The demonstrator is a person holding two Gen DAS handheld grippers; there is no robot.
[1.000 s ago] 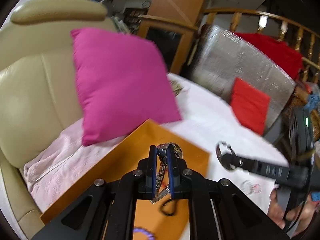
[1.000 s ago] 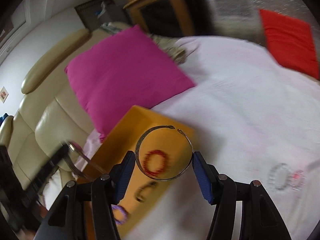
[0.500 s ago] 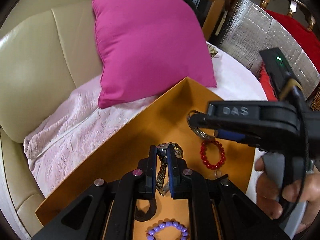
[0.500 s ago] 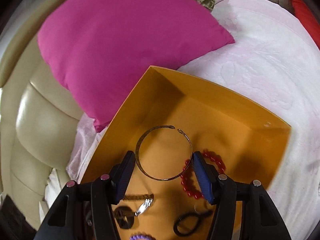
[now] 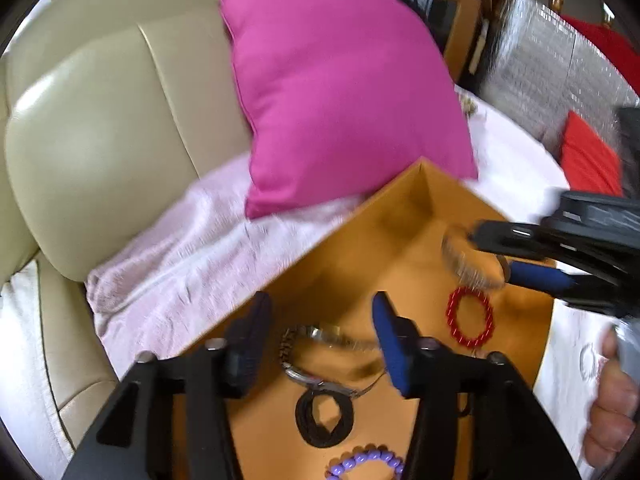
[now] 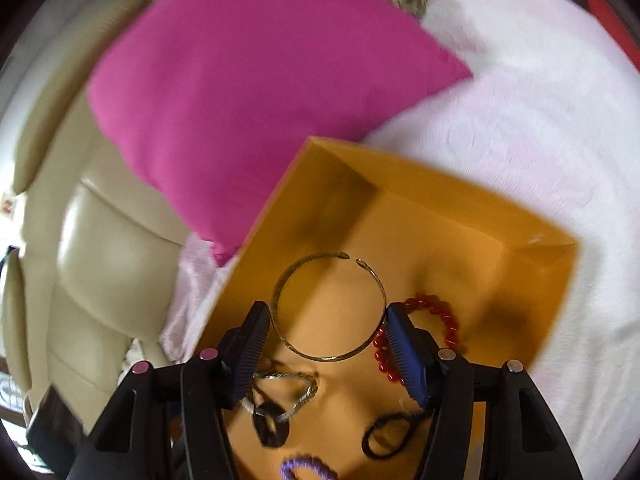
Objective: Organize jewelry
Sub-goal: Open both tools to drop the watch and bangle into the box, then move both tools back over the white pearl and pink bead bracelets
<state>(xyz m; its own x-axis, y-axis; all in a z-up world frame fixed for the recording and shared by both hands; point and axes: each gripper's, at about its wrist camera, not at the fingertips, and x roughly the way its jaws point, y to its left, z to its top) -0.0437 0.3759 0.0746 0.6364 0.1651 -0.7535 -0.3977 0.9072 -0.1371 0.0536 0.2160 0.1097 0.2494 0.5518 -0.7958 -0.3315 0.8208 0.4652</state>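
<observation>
An orange tray (image 5: 400,216) lies on a pale pink cloth. In the left wrist view my left gripper (image 5: 320,336) is open over the tray; a silver metal watch (image 5: 316,352) lies loose below it, with a black hair tie (image 5: 324,420), a purple bead bracelet (image 5: 364,464) and a red bead bracelet (image 5: 470,316). My right gripper (image 6: 328,332) is shut on a thin gold bangle (image 6: 328,308) and holds it above the tray (image 6: 460,216). The red bracelet (image 6: 432,320), the watch (image 6: 288,392) and the purple bracelet (image 6: 308,468) show under it.
A magenta cushion (image 5: 336,88) leans on a cream leather sofa (image 5: 92,128) just behind the tray. A red cushion (image 5: 588,160) lies far right. A second black hair tie (image 6: 388,436) is in the tray. The pink cloth (image 6: 540,112) spreads to the right.
My left gripper has opened and the watch has dropped into the tray. My right gripper has carried the bangle lower over the tray.
</observation>
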